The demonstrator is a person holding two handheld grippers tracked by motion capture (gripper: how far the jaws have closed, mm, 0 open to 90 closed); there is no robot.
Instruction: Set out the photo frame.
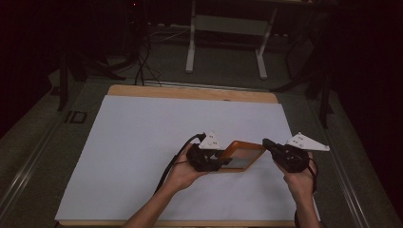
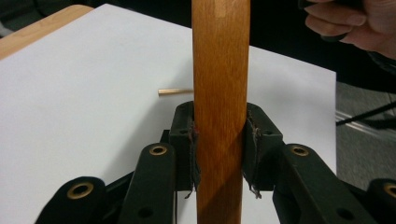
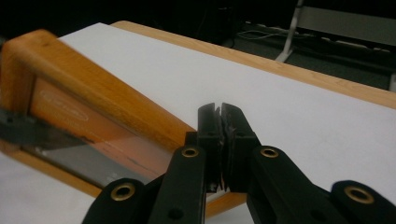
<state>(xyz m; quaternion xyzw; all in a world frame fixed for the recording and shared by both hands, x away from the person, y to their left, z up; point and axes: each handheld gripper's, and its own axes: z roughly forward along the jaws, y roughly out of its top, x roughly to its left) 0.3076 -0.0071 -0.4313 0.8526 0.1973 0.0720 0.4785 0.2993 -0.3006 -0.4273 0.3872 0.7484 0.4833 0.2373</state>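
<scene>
A wooden picture frame [image 1: 242,154] with an orange-brown rim and a glass pane is held tilted above the white sheet [image 1: 142,142]. My left gripper [image 1: 221,162] is shut on its near left rim; in the left gripper view the wooden bar [image 2: 220,93] stands upright between the jaws. My right gripper [image 1: 267,143] sits at the frame's right corner, jaws pressed together with nothing between them. In the right gripper view the frame [image 3: 93,98] lies to the left of the gripper [image 3: 220,109]. A small wooden dowel [image 2: 175,91] lies on the sheet behind the bar.
The white sheet covers a wooden tabletop [image 1: 190,91]. A white desk frame [image 1: 228,28] and cables [image 1: 142,61] stand on the dark floor beyond the table. The person's right hand [image 2: 355,23] appears at the top right of the left gripper view.
</scene>
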